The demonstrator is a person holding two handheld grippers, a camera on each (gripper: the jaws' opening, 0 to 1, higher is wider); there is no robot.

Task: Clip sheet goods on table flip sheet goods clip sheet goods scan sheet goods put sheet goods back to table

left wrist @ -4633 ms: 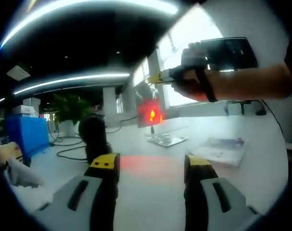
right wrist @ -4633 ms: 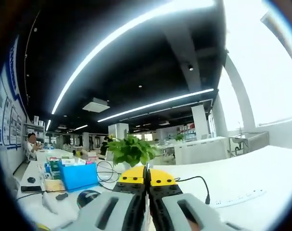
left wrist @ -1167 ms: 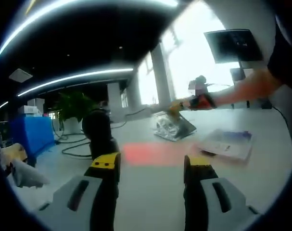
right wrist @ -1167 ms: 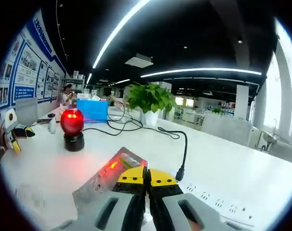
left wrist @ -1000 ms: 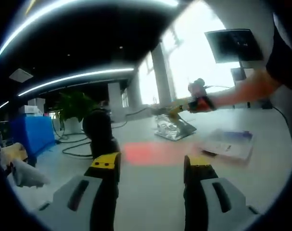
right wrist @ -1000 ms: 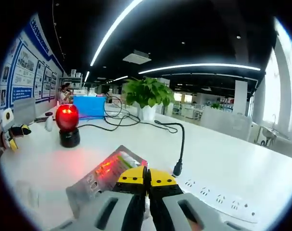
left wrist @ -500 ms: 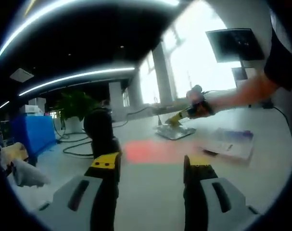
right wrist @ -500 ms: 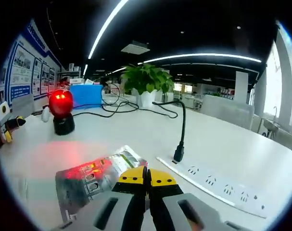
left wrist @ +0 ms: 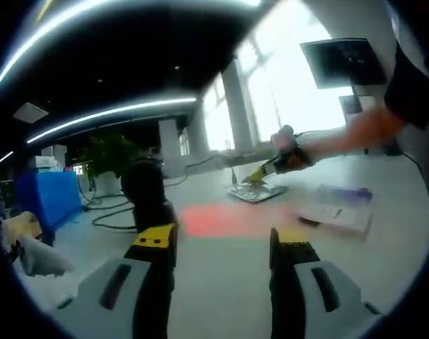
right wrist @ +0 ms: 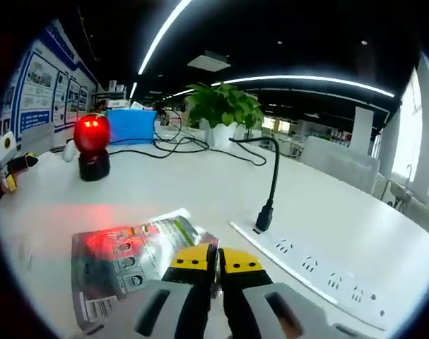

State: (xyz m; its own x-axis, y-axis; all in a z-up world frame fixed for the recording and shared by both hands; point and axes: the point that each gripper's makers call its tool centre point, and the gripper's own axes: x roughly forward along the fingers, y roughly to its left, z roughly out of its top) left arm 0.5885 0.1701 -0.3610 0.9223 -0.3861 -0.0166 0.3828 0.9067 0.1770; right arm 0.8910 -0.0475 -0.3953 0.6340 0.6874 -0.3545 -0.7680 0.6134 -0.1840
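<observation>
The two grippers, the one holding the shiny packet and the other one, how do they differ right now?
The right gripper has its jaws pinched shut on the silver packet, low over the white table. The left gripper stands open, holding nothing, above bare table. Both have yellow-tipped grey jaws.

Both grippers, left gripper (left wrist: 218, 244) and right gripper (right wrist: 215, 263), have grey jaws with yellow-capped black tips

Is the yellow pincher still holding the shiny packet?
Touching. In the right gripper view, the right gripper has its jaws shut on the edge of the shiny packet, which lies nearly flat on the white table.
</observation>
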